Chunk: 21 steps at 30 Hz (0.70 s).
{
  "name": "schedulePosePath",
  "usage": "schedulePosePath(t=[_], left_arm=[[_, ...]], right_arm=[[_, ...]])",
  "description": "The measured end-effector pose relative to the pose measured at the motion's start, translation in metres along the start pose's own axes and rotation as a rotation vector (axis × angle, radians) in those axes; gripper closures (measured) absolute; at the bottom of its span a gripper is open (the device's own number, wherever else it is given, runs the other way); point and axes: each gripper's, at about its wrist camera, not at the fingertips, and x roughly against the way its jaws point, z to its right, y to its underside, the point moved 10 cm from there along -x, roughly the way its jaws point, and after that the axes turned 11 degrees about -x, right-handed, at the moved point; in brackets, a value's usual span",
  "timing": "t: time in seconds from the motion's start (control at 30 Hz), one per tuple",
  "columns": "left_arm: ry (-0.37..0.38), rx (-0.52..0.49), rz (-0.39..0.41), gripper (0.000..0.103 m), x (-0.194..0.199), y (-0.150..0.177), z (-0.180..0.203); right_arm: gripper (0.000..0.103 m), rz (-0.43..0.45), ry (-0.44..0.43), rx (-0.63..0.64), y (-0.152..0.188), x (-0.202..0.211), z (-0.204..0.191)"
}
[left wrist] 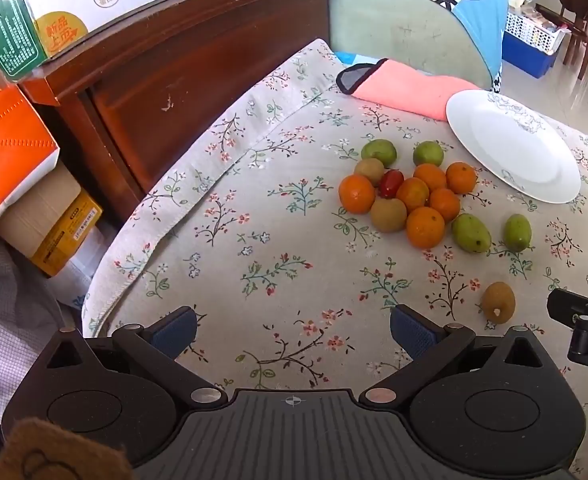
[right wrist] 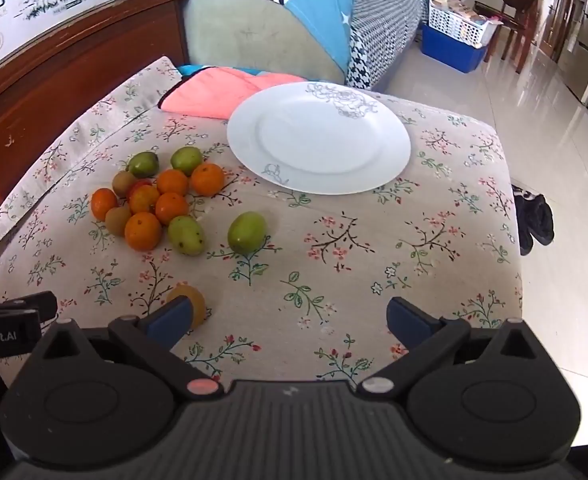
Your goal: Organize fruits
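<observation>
- Both grippers hover low at the near edge of the worktop, jaws spread wide, nothing held: left gripper, right gripper.
- Fruit pile sits left of the plate, touching each other: oranges, green fruits, brown ones, one red.
- Strays: a green fruit just right of the pile, and a brown fruit near the right gripper's left finger, partly hidden behind it.
- Plate is empty and looks like the target.
- Handling, my guess: small, light and round, so they roll; skins smooth. The green and red ones probably bruise, so squeeze lightly. Grip across the widest middle.
- Cloth cover looks soft, so fruit may settle into it; come straight down.
- Obstacles: packed pile means jaws will nudge neighbours, so take the strays and outer fruit first.
- Pink cloth lies behind the plate, out of the way.
</observation>
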Motion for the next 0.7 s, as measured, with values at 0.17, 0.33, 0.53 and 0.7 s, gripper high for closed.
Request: schedulePosePath(t=[0.17,0.33,0.53,0.7], left_arm=[[0.0,-0.012,-0.009,0.0,-0.002,0.002,0.005],[0.002,-0.013,-0.013,0.0,-0.002,0.003,0.007],[0.004,-0.013,-0.013,0.0,-0.003,0.004,0.01],[0.004,-0.021,-0.014,0.0,-0.003,0.003,0.011]], right_arm=[[0.001,-0.01,0.024,0.001,0.001,-0.006,-0.001],[0.001,-0.011,0.029,0.015,0.003,-0.007,-0.005],[0.001,-0.012,0.038,0.038,0.004,-0.007,-0.007],[0.001,-0.019,0.035,0.046,0.005,-0.008,-0.009]])
